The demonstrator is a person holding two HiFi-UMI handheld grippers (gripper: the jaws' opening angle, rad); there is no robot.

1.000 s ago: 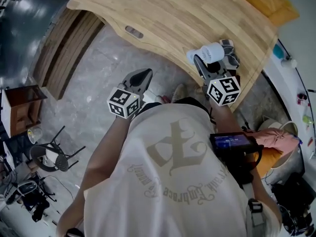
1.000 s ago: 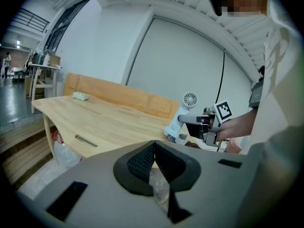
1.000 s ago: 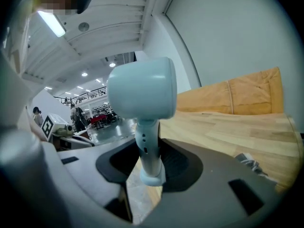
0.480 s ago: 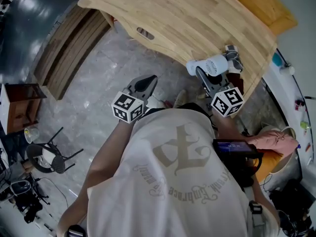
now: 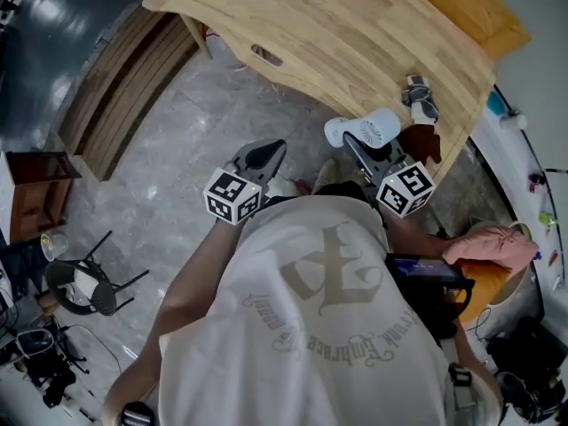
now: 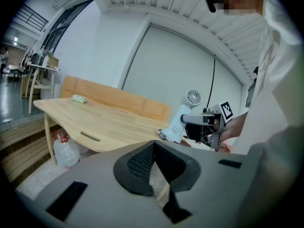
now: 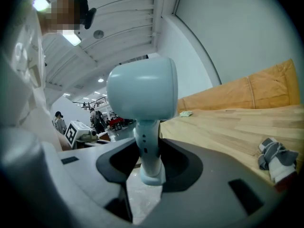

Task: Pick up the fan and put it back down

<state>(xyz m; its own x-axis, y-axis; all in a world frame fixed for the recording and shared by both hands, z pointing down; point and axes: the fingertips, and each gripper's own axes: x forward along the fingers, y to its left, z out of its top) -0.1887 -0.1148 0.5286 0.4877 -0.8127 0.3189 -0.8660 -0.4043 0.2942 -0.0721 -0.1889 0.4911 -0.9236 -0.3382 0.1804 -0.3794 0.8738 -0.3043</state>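
One wooden table (image 5: 355, 25) is seen across the top of the head view. Two grippers are held off its near edge, above the floor. The left gripper (image 6: 153, 145) is shown with its jaws brought together and nothing between them. The right gripper (image 7: 148, 163) is clamped on the stem of a white fan (image 7: 142, 87), which is held in the air, head uppermost, just off the table's near edge by its right corner. A grey bundle of cloth (image 5: 419, 96) is seen lying on the table near that corner.

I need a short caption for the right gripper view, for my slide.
Right gripper holding a white handheld fan in the air beside the wooden table.
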